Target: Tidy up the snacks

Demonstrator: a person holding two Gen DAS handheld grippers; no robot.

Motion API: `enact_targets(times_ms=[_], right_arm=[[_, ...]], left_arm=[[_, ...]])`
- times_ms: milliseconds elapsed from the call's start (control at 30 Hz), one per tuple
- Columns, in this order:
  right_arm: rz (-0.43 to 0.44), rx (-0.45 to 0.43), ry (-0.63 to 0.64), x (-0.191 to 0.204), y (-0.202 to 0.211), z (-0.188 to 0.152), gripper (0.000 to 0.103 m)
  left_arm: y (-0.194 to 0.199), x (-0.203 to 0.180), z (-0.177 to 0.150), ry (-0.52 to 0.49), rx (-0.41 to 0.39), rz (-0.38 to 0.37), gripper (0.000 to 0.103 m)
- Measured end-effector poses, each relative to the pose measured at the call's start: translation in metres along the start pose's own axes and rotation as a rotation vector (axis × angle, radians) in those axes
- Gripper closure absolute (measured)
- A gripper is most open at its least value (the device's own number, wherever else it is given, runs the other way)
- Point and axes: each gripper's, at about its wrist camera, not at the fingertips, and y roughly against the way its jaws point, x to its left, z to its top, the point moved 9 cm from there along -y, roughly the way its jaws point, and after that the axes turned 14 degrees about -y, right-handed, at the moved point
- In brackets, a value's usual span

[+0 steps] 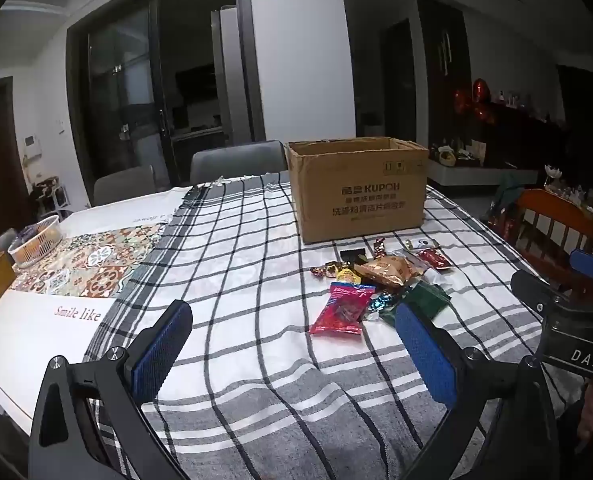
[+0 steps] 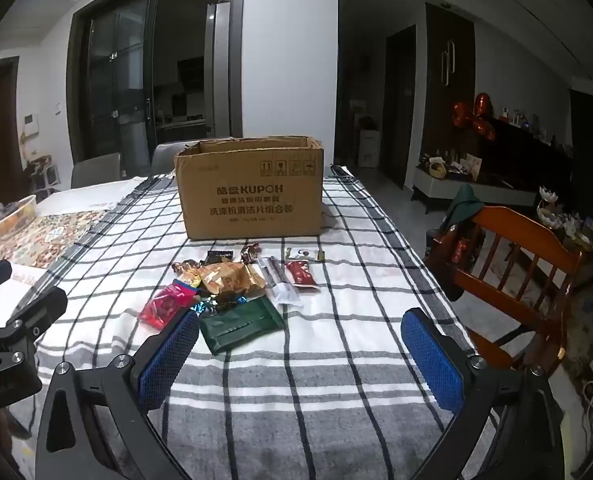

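From my seat I see the left hand-held gripper (image 1: pixel 292 344) hanging above the near part of the counter (image 1: pixel 232 280), its blue pads spread wide with nothing between them but checked cloth. The right hand-held gripper (image 2: pixel 300 356) is the same: released, jaws far apart, empty, tilted down toward the cloth.

The snacks lie in a loose heap on the checked cloth (image 2: pixel 336 320), just in front of the cardboard box (image 2: pixel 252 200), which stands upright with its top open near the far middle of the counter. In the right view I pick out a red-pink packet (image 2: pixel 162 308) at the left of the heap, a dark green pouch (image 2: pixel 240 328) nearest my right gripper's left pad, a gold foil bag (image 2: pixel 228 276) in the centre, a small dark red sachet (image 2: pixel 301 274) and clear-wrapped sticks (image 2: pixel 276 276) to the right (several small wrapped sweets sit around them, too small to tell apart). The heap and the box are apart, not touching.

To the left a white basket (image 1: pixel 36 244) rests on a patterned mat (image 1: pixel 92 264). A wooden chair (image 2: pixel 512 276) stands off the counter's right edge
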Motion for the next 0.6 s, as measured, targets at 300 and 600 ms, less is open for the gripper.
enact_targets(times_ms=[300,600], right_arm=[[-0.001,-0.007,0.008,0.004,0.002,-0.001,0.001],[0.009,-0.009,0.0,0.003,0.0,0.0,0.001]], left_arm=[[0.01,-0.001,0.002,0.0,-0.037,0.019,0.0],[0.007,-0.002,0.005,0.0,-0.026,0.0,0.0]])
